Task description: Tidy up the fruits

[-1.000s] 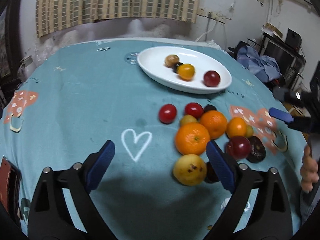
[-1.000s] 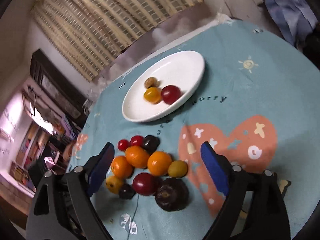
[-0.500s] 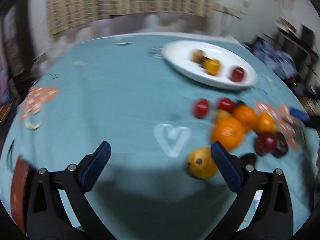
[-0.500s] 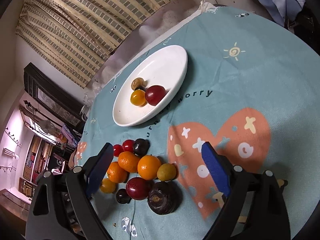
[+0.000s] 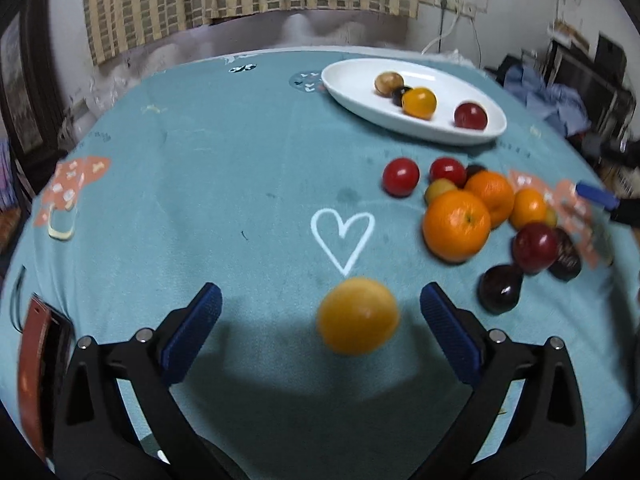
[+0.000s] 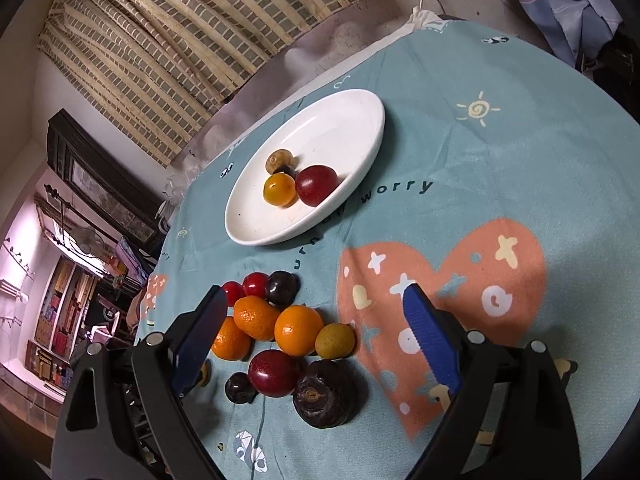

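Yellow fruit (image 5: pixel 358 315) between spread left fingers (image 5: pixel 192 332), untouched

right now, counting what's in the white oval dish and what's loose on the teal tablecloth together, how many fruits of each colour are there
round red fruits: 4
orange tangerines: 3
yellow to yellow-green fruits: 4
dark purple-black fruits: 4
brown round fruit: 1
total: 16

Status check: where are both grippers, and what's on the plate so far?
Left gripper open around yellow fruit, no contact. Right gripper open above fruit pile. White plate holds four fruits. Path clear.
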Motion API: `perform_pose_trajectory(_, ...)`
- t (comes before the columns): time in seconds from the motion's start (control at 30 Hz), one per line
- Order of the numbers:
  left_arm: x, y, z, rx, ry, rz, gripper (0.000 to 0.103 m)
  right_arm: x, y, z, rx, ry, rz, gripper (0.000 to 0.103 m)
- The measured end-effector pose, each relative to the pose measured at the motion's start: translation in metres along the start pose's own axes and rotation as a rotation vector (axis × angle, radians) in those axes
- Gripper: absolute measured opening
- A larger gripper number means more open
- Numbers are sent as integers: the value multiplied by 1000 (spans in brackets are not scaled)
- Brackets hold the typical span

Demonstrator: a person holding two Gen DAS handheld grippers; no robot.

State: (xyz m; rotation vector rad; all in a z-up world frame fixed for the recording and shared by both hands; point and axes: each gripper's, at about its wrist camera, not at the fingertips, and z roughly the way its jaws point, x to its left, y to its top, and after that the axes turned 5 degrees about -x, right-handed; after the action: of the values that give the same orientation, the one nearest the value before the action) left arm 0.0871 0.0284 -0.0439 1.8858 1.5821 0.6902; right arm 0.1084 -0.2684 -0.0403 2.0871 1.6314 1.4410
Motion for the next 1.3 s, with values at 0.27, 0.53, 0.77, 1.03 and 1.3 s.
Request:
perform_pose_trajectory(0.27,-16,-1,-3,-15,14,82,100,-1,-1,3,8,-5,0,90)
perform_pose_trajectory(0.53,-24,-7,0,26,-76,105,39,4,-2,3,1,-8,-33,90)
perform_pose_trajectory(0.77,-23,-6,4,38,-103,97,38,15,-8,-2,-17,4,-109,89)
perform_pose_trajectory(1.03,-20,-5,6,45,-112,75,40,23,-42,1,101,13,-185,66)
perform_pose_trajectory(1.3,-21,-4,7,46,-109,77,42,34,-68,16,139,-143,-370,59)
